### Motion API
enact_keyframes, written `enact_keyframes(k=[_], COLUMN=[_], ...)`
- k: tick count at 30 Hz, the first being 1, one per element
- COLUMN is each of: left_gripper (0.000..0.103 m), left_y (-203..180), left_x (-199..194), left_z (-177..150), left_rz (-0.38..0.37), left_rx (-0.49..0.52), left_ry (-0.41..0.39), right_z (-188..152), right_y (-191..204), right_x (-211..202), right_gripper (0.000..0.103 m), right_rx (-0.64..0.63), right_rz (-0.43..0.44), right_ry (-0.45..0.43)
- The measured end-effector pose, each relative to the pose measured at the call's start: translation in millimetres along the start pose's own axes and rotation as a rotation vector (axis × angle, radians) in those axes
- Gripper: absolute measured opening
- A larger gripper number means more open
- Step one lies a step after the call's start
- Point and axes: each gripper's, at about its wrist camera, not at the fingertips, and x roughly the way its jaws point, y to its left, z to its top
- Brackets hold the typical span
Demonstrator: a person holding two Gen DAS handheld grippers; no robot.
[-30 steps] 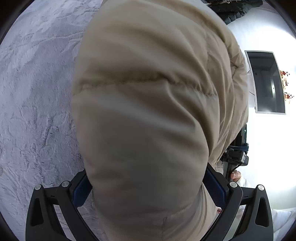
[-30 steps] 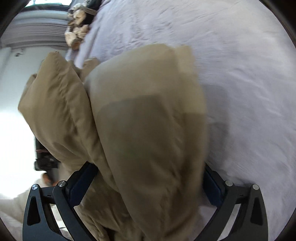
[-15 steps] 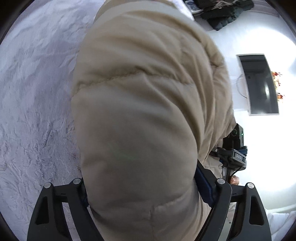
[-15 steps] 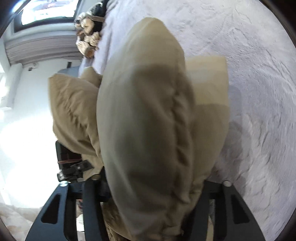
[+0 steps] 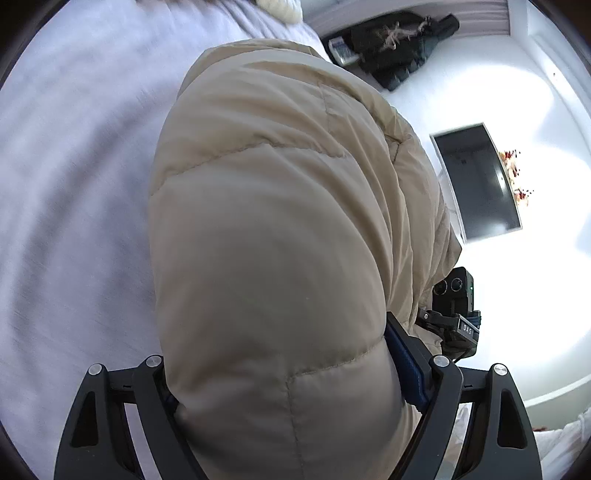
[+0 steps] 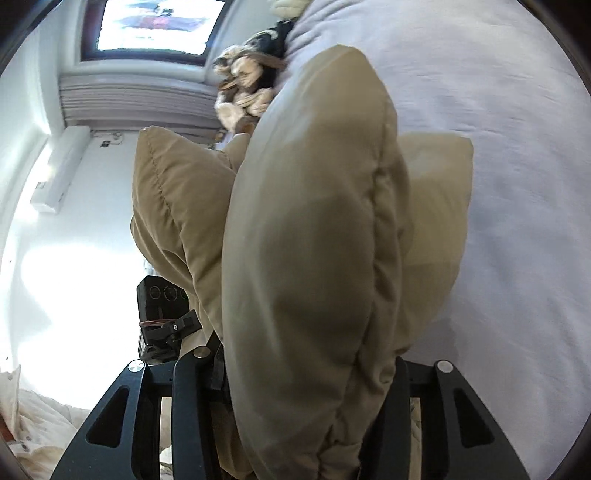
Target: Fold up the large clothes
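In my left wrist view, pale bedding fills the left of the frame. The beige puffer jacket takes the centre, a thick quilted bulge rising from the bottom edge toward the upper middle. It sits squarely between the jaws of the left gripper: both black fingers press against its sides at the bottom of the frame, so I read them as clamped on the padding. Right of the jacket I see the other gripper's camera unit, then a dark wall screen at middle right, and dark clothes at the top.

In my right wrist view, the far left shows a bright wall, a window at upper left and the left gripper's camera unit at lower left. The jacket again fills the centre, here as several folded lobes, wedged between the jaws of the right gripper, which close on it. Only this view shows a brown heap at top centre. The bedding spreads across the right.
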Motion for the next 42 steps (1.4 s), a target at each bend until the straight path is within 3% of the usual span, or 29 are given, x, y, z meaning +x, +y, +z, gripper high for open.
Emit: enact_keyframes(k=[4,7,12,15,18,22,23,24,25,26,27,30,33,37,42], left_gripper=[0.087,0.087,0.087,0.089,0.091,0.093,0.093,0.093,0.093,0.093,0.093,0.093,0.093,0.093,0.093], left_y=[47,87,154,174,160,141,135,121,117,113,108,75,52,38,60], left_x=[-53,-72,-71,-58,-47,-42,-40,-33,-29,-28,-26,-17,-29,-62,-50], left_z=[45,73,98,92,84,94,95,94,91,92,91,89,90,57,7], left_rz=[0.055,0.104,0.190,0.229,0.267,0.350,0.369,0.384,0.401,0.423,0.440,0.506,0.563,0.577,0.598], left_rx=[-0.017,-0.049,-0.127,-0.149,-0.113,-0.082,-0.082,-0.081,-0.078,-0.072,-0.065,-0.044,-0.022,0.004,0.013], left_ry=[-0.072,-0.099,-0.104,-0.096,-0.112,-0.128,-0.135,-0.141,-0.144,-0.149,-0.151,-0.162,-0.192,-0.232,-0.151], right_z=[23,39,63,65,59,44,40,31,35,29,28,7,-17,-17,-13], right_y=[23,27,9,-6,-4,28,37,53,66,77,90,102,90,50,28], right_x=[67,114,187,211,202,167,156,146,137,129,134,127,148,166,182], right_gripper=[0.047,0.047,0.048,0.058,0.062,0.062,0.057,0.043,0.037,0.020,0.014,0.012,0.012,0.012,0.010], right_rx=[-0.026,-0.022,0.017,0.079,0.102,0.034,0.003,-0.048,-0.083,-0.114,-0.130,-0.202,-0.245,-0.220,-0.208], right_rz=[0.030,0.029,-0.029,-0.135,-0.206,-0.405,-0.443,-0.490,-0.516,-0.513,-0.503,-0.483,-0.586,-0.681,-0.727], right_ry=[0.037,0.062,0.108,0.121,0.103,0.056,0.040,0.019,0.013,0.012,0.009,0.031,0.083,0.100,0.156])
